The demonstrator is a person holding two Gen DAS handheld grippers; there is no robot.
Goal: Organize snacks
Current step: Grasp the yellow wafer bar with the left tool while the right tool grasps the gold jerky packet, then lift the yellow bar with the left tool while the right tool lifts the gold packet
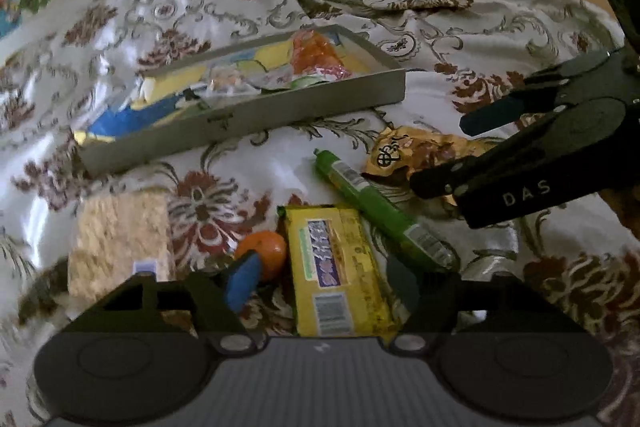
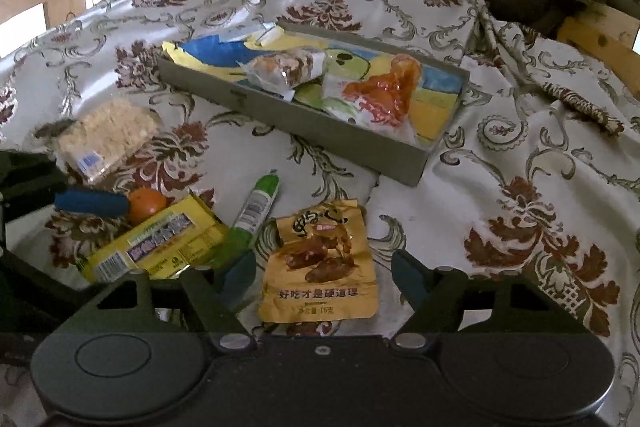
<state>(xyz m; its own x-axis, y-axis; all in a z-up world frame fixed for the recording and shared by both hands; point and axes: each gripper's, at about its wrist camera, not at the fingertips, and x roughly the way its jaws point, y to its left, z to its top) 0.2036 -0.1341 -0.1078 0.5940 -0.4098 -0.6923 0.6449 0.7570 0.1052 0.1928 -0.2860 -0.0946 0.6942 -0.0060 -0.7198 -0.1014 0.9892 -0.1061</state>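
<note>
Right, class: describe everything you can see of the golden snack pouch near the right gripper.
The golden snack pouch is a flat, crinkled foil packet printed with brown food pieces and dark Chinese lettering. Its top edge looks ragged. It lies flat on the floral cloth, between the right gripper fingers, which are not touching it, beside the green tube.

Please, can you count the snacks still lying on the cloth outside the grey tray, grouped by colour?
Yellow: 2, the yellow bar and the golden pouch
Green: 1, the green stick
Orange: 1, the orange fruit
Beige: 1, the beige cake pack
Total: 5 outside the tray
</note>
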